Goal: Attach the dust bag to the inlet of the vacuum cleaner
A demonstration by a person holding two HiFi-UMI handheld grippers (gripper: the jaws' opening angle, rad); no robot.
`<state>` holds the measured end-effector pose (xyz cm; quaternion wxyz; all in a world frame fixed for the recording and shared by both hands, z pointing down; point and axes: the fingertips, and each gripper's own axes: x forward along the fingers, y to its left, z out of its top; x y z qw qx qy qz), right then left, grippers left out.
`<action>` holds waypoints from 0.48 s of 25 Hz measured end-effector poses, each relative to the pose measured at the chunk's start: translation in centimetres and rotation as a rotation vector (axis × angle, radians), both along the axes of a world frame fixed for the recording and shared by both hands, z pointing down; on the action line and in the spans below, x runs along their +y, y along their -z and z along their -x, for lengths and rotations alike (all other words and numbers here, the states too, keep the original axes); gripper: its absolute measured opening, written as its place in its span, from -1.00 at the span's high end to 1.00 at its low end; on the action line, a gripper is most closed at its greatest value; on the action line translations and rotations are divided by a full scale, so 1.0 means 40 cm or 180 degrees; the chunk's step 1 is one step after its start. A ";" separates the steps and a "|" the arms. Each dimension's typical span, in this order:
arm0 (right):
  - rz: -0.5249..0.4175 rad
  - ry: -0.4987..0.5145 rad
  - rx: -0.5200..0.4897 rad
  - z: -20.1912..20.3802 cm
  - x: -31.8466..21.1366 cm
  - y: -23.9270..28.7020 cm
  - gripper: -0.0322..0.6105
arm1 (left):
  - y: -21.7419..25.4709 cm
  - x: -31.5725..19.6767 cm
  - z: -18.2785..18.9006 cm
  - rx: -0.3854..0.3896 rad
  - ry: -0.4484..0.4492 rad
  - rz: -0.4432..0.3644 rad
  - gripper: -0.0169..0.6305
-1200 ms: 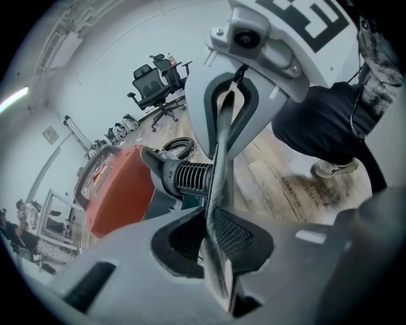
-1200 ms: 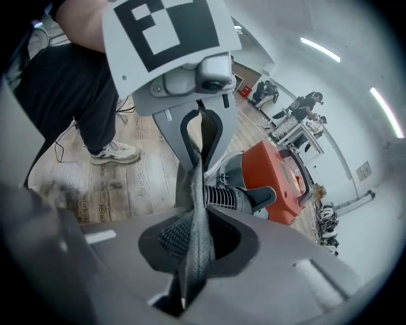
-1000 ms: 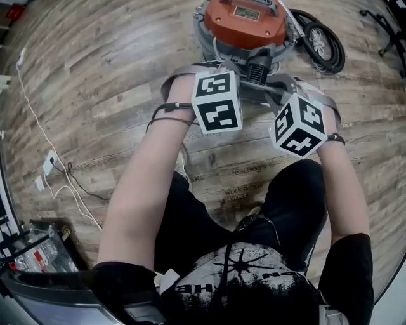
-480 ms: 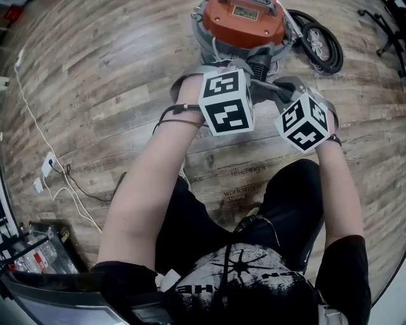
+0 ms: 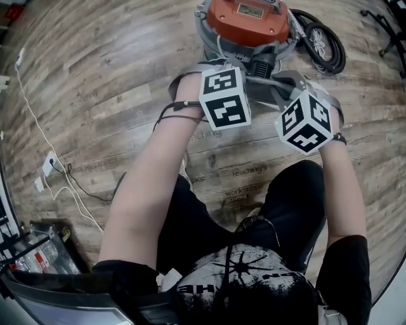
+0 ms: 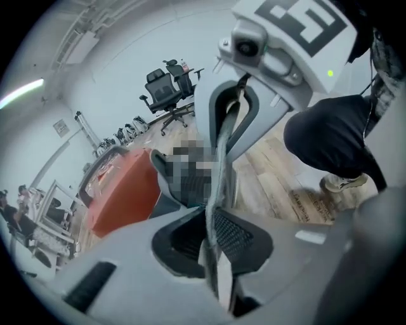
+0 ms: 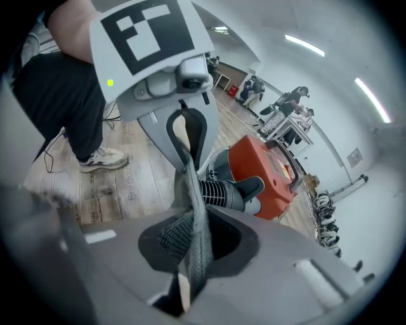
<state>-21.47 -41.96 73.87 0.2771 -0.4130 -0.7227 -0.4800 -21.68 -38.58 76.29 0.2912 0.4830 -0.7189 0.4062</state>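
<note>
The vacuum cleaner (image 5: 247,19) has an orange top and stands on the wood floor ahead of me; it also shows as the orange body (image 6: 120,190) (image 7: 269,168). Its black ribbed inlet (image 7: 219,190) faces me. I hold the grey dust bag (image 5: 287,82) stretched between both grippers, right in front of the inlet. My left gripper (image 6: 212,219) is shut on one edge of the bag (image 6: 222,152), its jaws having just closed a little tighter on it. My right gripper (image 7: 190,238) is shut on the opposite edge (image 7: 193,209). Marker cubes (image 5: 224,98) (image 5: 306,122) hide the fingertips from above.
A coiled black hose (image 5: 322,44) lies to the right of the vacuum. A white power strip with cables (image 5: 51,164) lies on the floor at the left. My legs and a shoe (image 7: 101,157) are close behind. Office chairs (image 6: 166,86) and people at desks (image 7: 288,105) are far off.
Both grippers, with the bag stretched between them, have nudged slightly to the right and nearer the vacuum. Both grips hold.
</note>
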 end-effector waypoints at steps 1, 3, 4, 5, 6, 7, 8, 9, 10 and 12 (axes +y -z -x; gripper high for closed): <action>0.0051 -0.0084 0.0028 0.005 -0.013 -0.010 0.78 | 0.015 -0.007 0.000 -0.0030 -0.0013 -0.0049 0.84; 0.0140 -0.0264 0.0095 0.016 -0.038 -0.034 0.78 | 0.048 -0.024 0.003 -0.0119 -0.0028 -0.0143 0.83; 0.0169 -0.0341 0.0128 0.022 -0.049 -0.047 0.78 | 0.061 -0.036 0.004 -0.0178 -0.0048 -0.0162 0.83; 0.0180 -0.0399 0.0151 0.026 -0.057 -0.058 0.79 | 0.070 -0.050 0.004 -0.0237 -0.0081 -0.0160 0.83; 0.0177 -0.0439 0.0158 0.029 -0.064 -0.067 0.79 | 0.075 -0.063 0.003 -0.0285 -0.0116 -0.0151 0.83; 0.0170 -0.0459 0.0152 0.032 -0.069 -0.072 0.79 | 0.076 -0.073 0.004 -0.0307 -0.0136 -0.0155 0.83; 0.0159 -0.0460 0.0130 0.035 -0.070 -0.071 0.79 | 0.076 -0.076 0.005 -0.0297 -0.0131 -0.0179 0.82; 0.0143 -0.0446 0.0094 0.037 -0.069 -0.066 0.79 | 0.074 -0.073 0.008 -0.0266 -0.0104 -0.0214 0.82; 0.0121 -0.0425 0.0053 0.040 -0.065 -0.058 0.79 | 0.070 -0.065 0.012 -0.0233 -0.0065 -0.0238 0.82; 0.0056 -0.0379 -0.0010 0.044 -0.053 -0.040 0.78 | 0.059 -0.043 0.018 -0.0200 0.0005 -0.0219 0.82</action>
